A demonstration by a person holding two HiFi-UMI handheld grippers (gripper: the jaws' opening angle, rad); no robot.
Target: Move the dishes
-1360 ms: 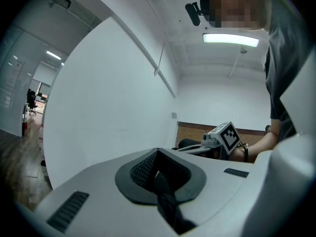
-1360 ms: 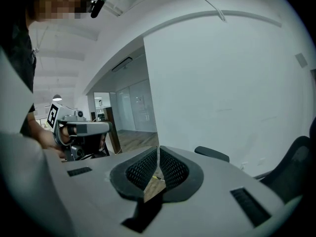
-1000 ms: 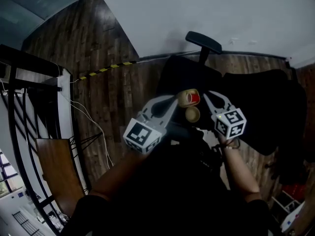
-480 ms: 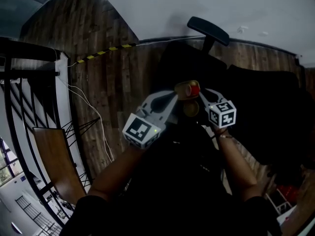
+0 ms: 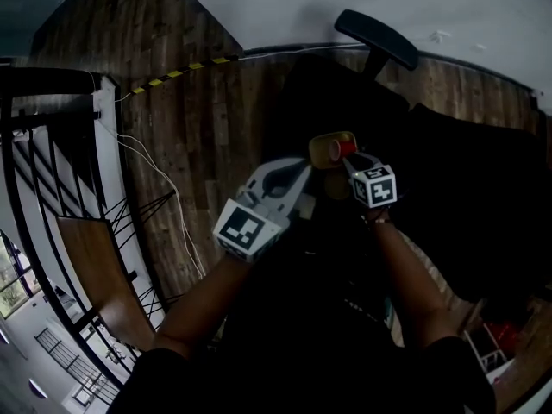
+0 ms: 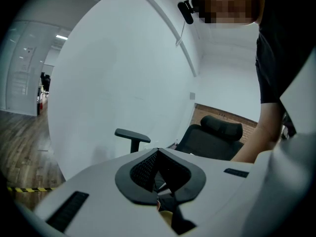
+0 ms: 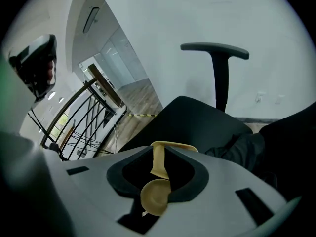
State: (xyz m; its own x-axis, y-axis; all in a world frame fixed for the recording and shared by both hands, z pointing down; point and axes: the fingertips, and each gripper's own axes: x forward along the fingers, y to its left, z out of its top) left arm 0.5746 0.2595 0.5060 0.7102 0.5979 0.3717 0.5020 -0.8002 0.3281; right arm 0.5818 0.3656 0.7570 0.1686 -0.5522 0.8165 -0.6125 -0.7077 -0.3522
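Note:
In the head view a tan dish with red inside hangs in the air in front of the person, over a black office chair. My right gripper is shut on it. The right gripper view shows the tan dish edge-on, pinched between the jaws, with a round tan piece lower in the gap. My left gripper is just left of the dish. In the left gripper view my left gripper has its jaws meeting at the tips, with nothing seen between them.
The chair's armrest stands by the white wall. Dark wooden floor lies to the left, with yellow-black tape, a white cable and a black stair railing. The person's arms fill the lower view.
Both grippers and the dish have risen in the head view. The right gripper has drawn left, closer to the left gripper. The lower round tan piece is now hidden in the head view.

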